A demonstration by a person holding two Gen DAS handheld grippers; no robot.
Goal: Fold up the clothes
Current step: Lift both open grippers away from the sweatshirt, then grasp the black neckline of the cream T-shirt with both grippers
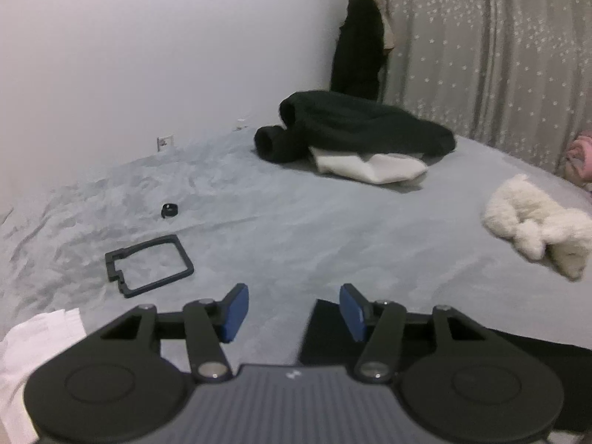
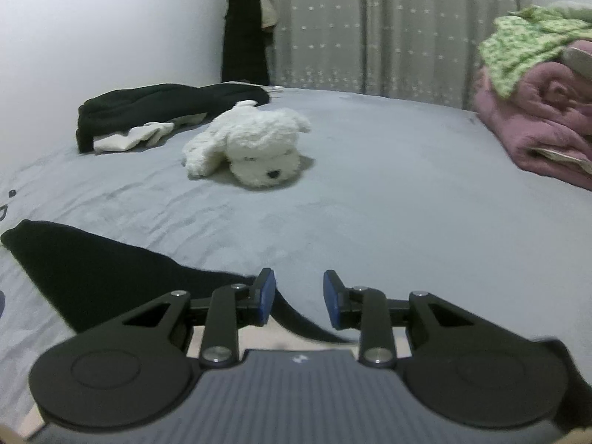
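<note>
1. Paper, white and crumpled (image 1: 40, 351), lies at the far left of the left wrist view, on the grey bedspread (image 1: 277, 229).
2. We note a black rectangular frame (image 1: 148, 264) flat on the spread, and a small black ring (image 1: 169, 210) beyond it.
3. Left gripper (image 1: 294, 312): jaws wide apart, nothing between the blue pads (image 1: 233, 312). We see a flat black garment (image 1: 462, 336) under its right finger, at the near edge of the bed.
4. Far side: a heaped black garment (image 1: 370, 122) lies over a white cloth (image 1: 370, 166); a white plush dog (image 1: 536, 222) sits to the right, well apart.
5. Right gripper (image 2: 299, 298): jaws open, holding nothing. We see the black garment (image 2: 111, 277) spread left of and beneath it.
6. Folded pink blanket (image 2: 536, 122) at far right, with green patterned fabric (image 2: 525, 48) on top.
</note>
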